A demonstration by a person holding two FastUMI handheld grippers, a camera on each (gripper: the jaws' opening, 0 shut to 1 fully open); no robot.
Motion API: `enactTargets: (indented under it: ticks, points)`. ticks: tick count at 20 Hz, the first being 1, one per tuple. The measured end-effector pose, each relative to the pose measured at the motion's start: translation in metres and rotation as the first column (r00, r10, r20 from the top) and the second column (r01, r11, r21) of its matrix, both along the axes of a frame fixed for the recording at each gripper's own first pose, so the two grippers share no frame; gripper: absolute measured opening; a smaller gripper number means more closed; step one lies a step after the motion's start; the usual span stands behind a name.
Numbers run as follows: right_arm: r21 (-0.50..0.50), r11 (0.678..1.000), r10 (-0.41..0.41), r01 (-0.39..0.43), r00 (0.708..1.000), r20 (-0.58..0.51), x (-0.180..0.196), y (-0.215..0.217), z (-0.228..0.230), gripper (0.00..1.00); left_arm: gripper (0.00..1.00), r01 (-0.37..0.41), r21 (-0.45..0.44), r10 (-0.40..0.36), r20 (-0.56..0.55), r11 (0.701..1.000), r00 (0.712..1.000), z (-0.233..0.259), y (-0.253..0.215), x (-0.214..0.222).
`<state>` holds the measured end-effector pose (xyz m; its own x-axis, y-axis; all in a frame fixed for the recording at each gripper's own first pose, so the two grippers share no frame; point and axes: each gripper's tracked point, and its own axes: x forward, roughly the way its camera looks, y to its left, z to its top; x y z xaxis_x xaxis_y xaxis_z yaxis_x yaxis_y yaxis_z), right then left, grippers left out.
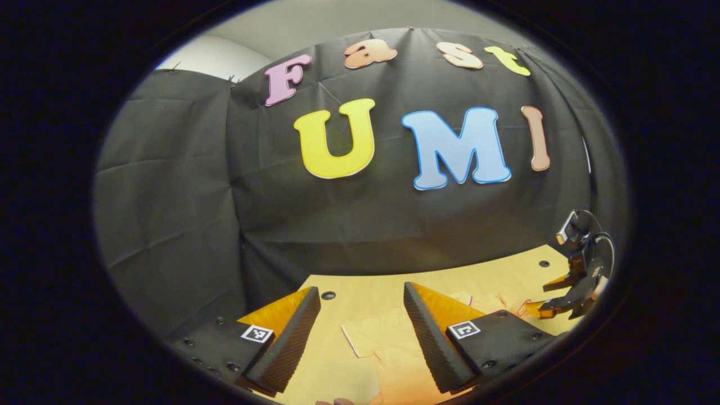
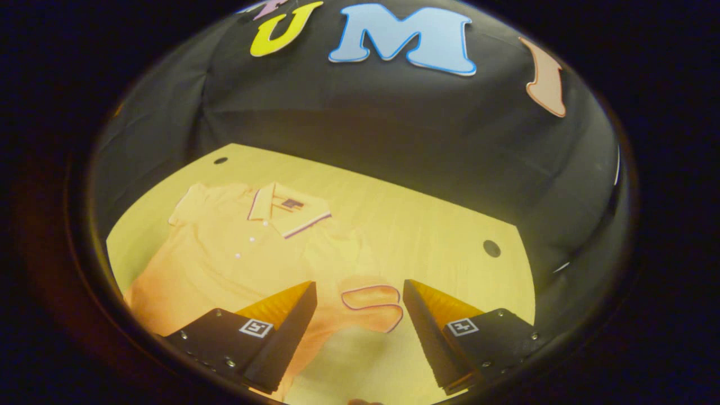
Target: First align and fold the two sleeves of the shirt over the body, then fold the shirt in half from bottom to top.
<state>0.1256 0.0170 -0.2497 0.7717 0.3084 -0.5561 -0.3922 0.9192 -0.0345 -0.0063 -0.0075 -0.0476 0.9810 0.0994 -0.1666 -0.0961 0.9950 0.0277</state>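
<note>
While the shirt (image 2: 242, 253) lies flat and face up on the wooden table (image 2: 427, 225), both grippers hang above it with their jaws wide apart and nothing between them. In the right gripper view the shirt spreads over the left part of the table, its collar (image 2: 287, 211) toward the far side near the black cloth wall (image 2: 394, 124), a row of small buttons running down from the collar toward the near edge. One short sleeve, with a dark-trimmed cuff (image 2: 374, 306), sticks out to the right of the body and lies just ahead of the right gripper (image 2: 360, 315), in the gap between its two fingers but below them, not touched. In the left gripper view the left gripper (image 1: 363, 320) looks across the table toward the wall; a sleeve (image 1: 365, 337) with a trimmed edge lies on the table between its fingers. Far off to the right in that view the right gripper (image 1: 562, 295) hovers low over the shirt's other side, its fingers spread.
</note>
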Motion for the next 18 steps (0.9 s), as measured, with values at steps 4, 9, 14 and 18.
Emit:
enactTargets:
  ticks: [4, 9, 14, 18]
  points:
    - [-0.097, 0.993, 0.063, -0.068, 0.996, -0.057, 0.023, 0.004, -0.038, 0.96, 0.96, -0.037, 0.012, 0.038, -0.031, 0.999, 0.999, -0.009, 0.005, 0.012]
    - [-0.133, 0.986, 0.087, -0.097, 0.993, -0.075, 0.047, 0.007, -0.055, 0.96, 0.97, -0.068, 0.012, 0.069, -0.064, 0.998, 0.996, -0.019, 0.006, 0.019]
    - [-0.063, 0.991, 0.11, -0.12, 0.984, -0.141, 0.055, 0.012, -0.064, 0.92, 0.97, -0.081, 0.009, 0.081, -0.083, 0.997, 0.993, -0.024, 0.006, 0.023]
    - [-0.012, 0.992, 0.121, -0.125, 0.974, -0.192, 0.051, 0.016, -0.066, 0.47, 0.98, -0.08, 0.007, 0.08, -0.09, 0.997, 0.993, -0.027, 0.005, 0.026]
